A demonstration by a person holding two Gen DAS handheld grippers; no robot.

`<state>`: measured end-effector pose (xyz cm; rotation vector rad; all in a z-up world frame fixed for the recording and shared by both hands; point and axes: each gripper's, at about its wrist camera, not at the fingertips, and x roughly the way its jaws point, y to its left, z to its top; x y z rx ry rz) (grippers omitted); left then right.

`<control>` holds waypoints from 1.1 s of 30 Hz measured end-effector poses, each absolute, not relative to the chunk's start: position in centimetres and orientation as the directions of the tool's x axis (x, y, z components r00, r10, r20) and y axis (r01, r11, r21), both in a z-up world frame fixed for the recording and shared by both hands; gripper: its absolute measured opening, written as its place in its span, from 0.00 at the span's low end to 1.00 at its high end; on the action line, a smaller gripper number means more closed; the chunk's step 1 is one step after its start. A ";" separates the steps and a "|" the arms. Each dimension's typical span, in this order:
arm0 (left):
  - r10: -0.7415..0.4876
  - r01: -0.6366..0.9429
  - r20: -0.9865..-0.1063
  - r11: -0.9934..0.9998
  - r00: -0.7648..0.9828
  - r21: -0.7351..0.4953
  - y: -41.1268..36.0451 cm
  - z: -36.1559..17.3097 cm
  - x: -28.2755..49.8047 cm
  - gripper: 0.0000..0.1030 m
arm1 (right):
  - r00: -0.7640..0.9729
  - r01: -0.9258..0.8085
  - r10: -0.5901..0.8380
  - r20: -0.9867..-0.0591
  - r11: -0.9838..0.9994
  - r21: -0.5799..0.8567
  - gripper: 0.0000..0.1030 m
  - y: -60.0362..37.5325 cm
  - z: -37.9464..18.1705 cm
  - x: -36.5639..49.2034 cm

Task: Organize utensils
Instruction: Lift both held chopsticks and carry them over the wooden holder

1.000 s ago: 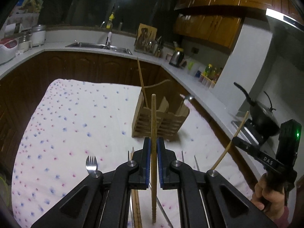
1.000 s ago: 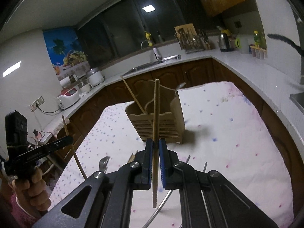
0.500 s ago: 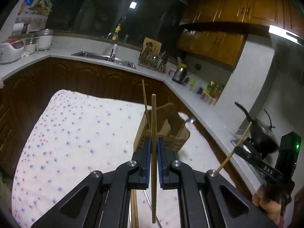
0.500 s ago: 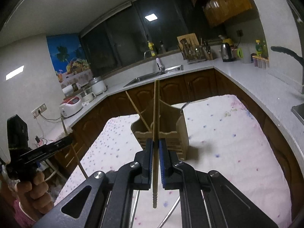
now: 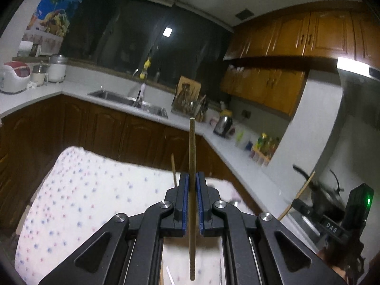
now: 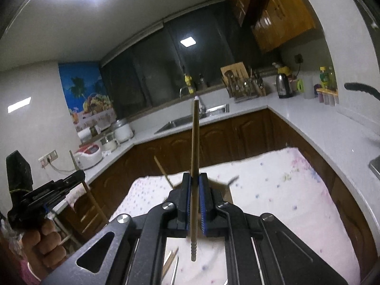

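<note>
Jaws, left: clenched on a wooden chopstick (image 5: 192, 166) that is held upright between the blue pads of the left gripper (image 5: 192, 185); its ridged tip hangs below the pads and its blunt end stands well above them.
Jaws, right: clenched likewise on a second chopstick (image 6: 194, 142), gripped upright by the right gripper (image 6: 194, 185), with the ridged tip seen below the pads.
Hands: the right hand (image 5: 342, 270) is seen at the lower right edge of the left view, wrapped around the grip of its tool; the left hand (image 6: 45, 244) is seen at the lower left of the right view, closed around its own handle.
Loose utensils: thin metal and wooden pieces are glimpsed low in both views, lying on the cloth under the grippers; what they are cannot be told.
Tabletop: a white cloth with small coloured dots (image 5: 78, 190) is spread over it.
Holder: a wooden utensil holder (image 6: 226, 190) is mostly hidden behind the jaws; one chopstick in it (image 6: 162, 171) is seen leaning up to the left.
Far counter: a sink (image 5: 129, 101), a kettle (image 6: 283, 85) and a rack of kitchen tools (image 6: 244, 85) are set along the white worktop under a dark window.
</note>
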<state>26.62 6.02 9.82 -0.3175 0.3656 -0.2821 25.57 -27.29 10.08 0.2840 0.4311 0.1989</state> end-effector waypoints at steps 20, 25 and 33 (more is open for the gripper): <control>-0.227 0.137 -0.216 0.921 0.950 -0.363 0.9 1.3 37.9 0.05 | 0.914 -0.080 0.186 -0.360 0.954 0.289 0.06 -27.7 7.1 34.5; -0.217 0.117 -0.258 0.928 0.942 -0.355 -1.1 -2.1 39.0 0.05 | 0.896 -0.063 0.190 -0.401 0.949 0.310 0.06 -27.6 3.9 35.1; -0.212 0.114 -0.330 0.949 0.920 -0.293 -2.8 -3.5 40.4 0.05 | 0.862 -0.037 0.197 -0.467 0.943 0.331 0.06 -27.7 1.2 35.8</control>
